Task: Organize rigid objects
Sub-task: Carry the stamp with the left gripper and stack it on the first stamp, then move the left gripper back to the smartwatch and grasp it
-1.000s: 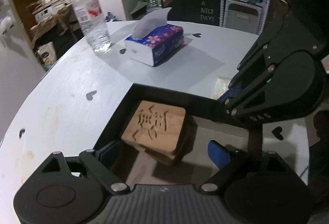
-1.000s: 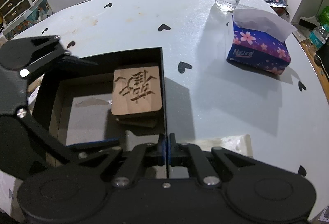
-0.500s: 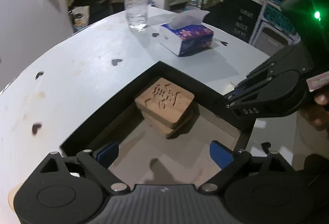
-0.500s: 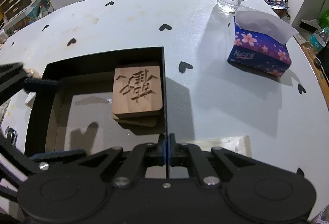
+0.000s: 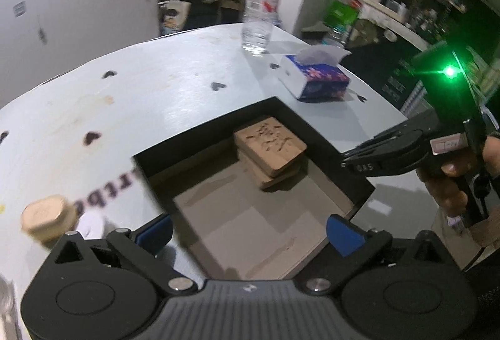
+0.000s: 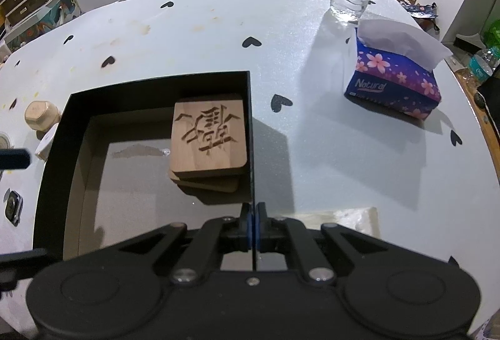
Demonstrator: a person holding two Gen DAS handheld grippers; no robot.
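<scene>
Worktop (image 6: 203,27), pale with black hearts, carries everything here; largest on it is the black box (image 6: 53,152), lying directly ahead of both hand-held grippers. Inside the box, against the wall that the right hand-held gripper (image 6: 252,223) pinches, sit two carved wooden coasters (image 6: 208,140), one stacked on the other and slightly askew. The right one is clamped shut on that thin wall, steadying the box. The left hand-held gripper (image 5: 250,235) stands fully spread with nothing between its blue pads, its jaws having just been opening wider. Off to its left, outside the box, stands a small wooden-capped jar (image 5: 47,219), beside a white card with print.

Judged from this, the step in hand is fetching the next loose piece, likely that jar. To do it well, keep the right grip firm so the box does not slide, swing the left jaws over the jar's cap, square them to its flat sides, and close low enough that it cannot tip.

Compared with a second ago, the left view has pulled back and rolled: the coasters, then close under the jaws, now lie well ahead, and the jar has come into sight. The right view is unchanged apart from the left hand-held gripper having left the box.
</scene>
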